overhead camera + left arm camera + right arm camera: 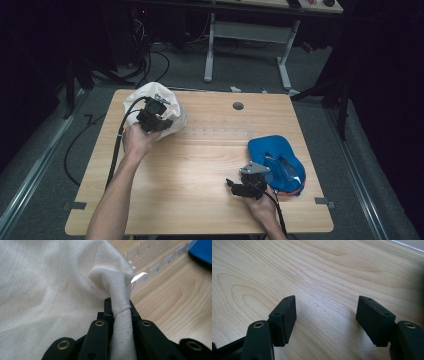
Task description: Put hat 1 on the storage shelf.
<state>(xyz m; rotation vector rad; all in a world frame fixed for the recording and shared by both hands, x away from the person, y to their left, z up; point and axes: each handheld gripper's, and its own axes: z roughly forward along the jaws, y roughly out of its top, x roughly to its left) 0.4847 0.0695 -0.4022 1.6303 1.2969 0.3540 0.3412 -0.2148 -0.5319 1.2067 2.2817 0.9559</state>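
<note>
At a wooden table (200,165), seen from the high view, the left gripper (159,116) sits against a white cloth bag (172,107) at the far left corner, while the right gripper (239,186) rests near the front edge, just beside a blue bag (272,150) lying to its right. The white bag is well apart from the right gripper, so the left hand (136,140) is plainly the nearer one to it.

In the left gripper view, the jaws are clamped on a gathered fold of the white cloth bag (50,290); the pinched fold runs straight out along the jaws, with the bulk of the bag spreading away to the left. A pale slotted strip (155,267), possibly a ruler, lies on the table beyond.

In the right gripper view, the right gripper (325,315) stands wide apart over bare wood, holding nothing.
</note>
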